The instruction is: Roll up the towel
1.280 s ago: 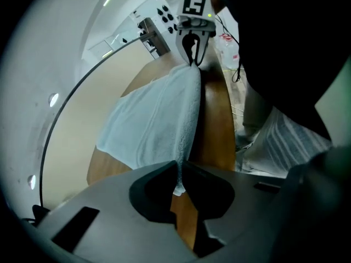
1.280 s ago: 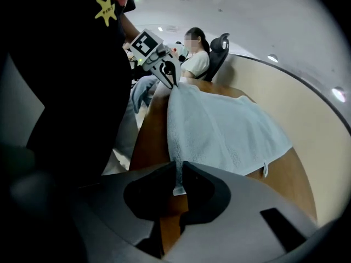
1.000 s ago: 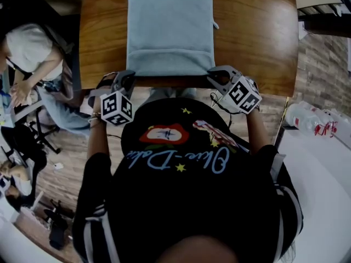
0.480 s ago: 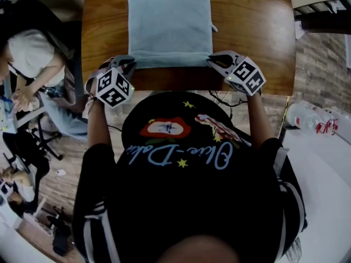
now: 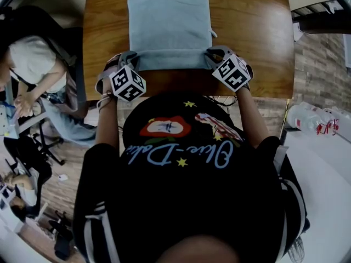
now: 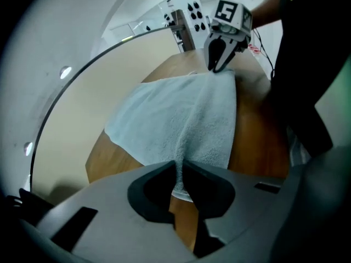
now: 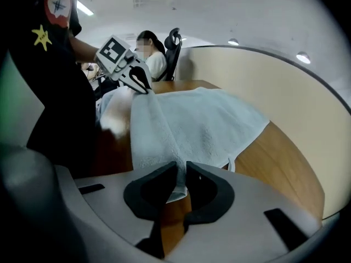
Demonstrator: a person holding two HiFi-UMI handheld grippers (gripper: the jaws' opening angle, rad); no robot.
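Note:
A light blue towel (image 5: 169,21) lies lengthwise on the brown wooden table (image 5: 252,32). Its near edge is lifted and carried a little way in from the table's front edge. My left gripper (image 5: 131,60) is shut on the towel's near left corner, and the cloth runs up between its pads (image 6: 180,171). My right gripper (image 5: 211,56) is shut on the near right corner, with cloth pinched between its pads (image 7: 182,175). In the left gripper view the towel (image 6: 181,114) stretches across to the right gripper (image 6: 222,66). The right gripper view shows the towel (image 7: 192,122) reaching the left gripper (image 7: 145,86).
A seated person (image 5: 27,53) and office chairs are left of the table. Plastic water bottles (image 5: 312,119) lie on a white surface at the right. A curved beige partition (image 7: 285,92) stands behind the table's far side.
Both grippers have moved forward over the table, carrying the towel's near edge away from the front edge. More bare wood shows in front of the towel.

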